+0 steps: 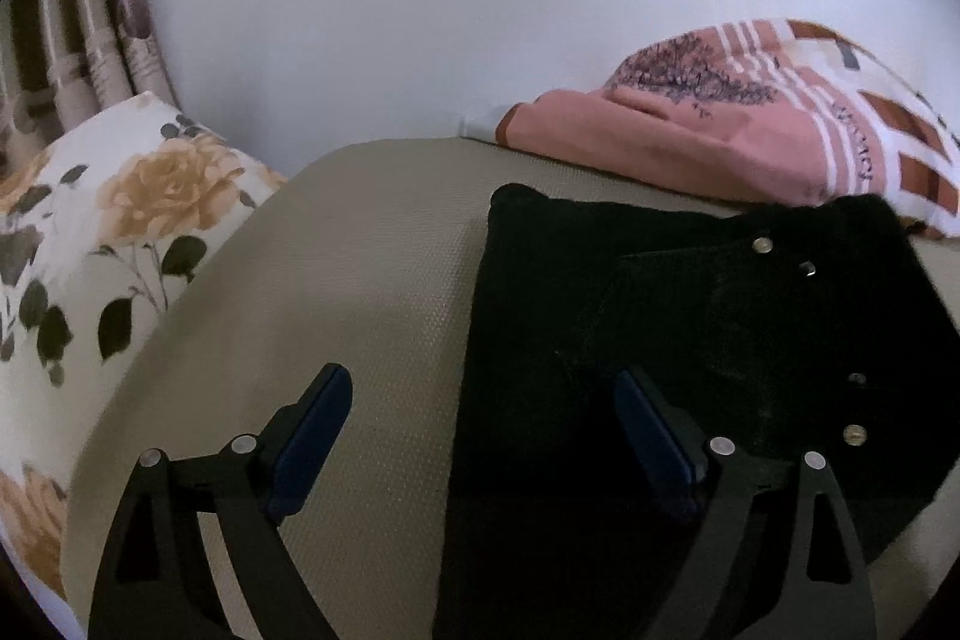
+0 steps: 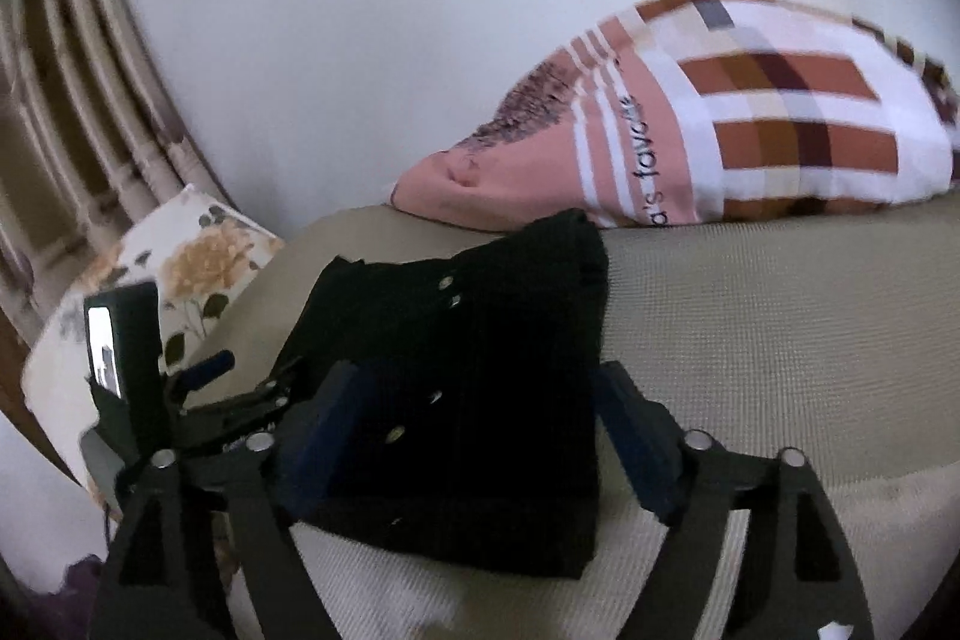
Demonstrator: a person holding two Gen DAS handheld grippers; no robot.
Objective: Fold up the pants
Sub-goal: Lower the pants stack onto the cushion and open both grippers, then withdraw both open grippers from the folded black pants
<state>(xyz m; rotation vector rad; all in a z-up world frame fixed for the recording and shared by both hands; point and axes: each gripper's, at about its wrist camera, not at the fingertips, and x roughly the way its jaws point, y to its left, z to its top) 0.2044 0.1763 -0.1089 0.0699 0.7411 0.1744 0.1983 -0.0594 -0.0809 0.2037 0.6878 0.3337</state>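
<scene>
Black pants (image 1: 690, 328) lie folded into a compact block on a beige bed surface (image 1: 336, 268), metal rivets showing on top. My left gripper (image 1: 483, 418) is open, hovering over the pants' left edge; its right finger is above the dark cloth, its left finger above bare beige cover. In the right wrist view the folded pants (image 2: 480, 400) lie between my right gripper's spread fingers; the right gripper (image 2: 480, 418) is open and holds nothing. The left gripper's body (image 2: 198, 400) shows at the pants' left side.
A floral pillow (image 1: 90, 250) lies at the bed's left end. A pink and plaid folded blanket (image 1: 750, 124) lies behind the pants against the white wall (image 1: 420, 10). Striped curtains (image 1: 78, 28) hang at far left.
</scene>
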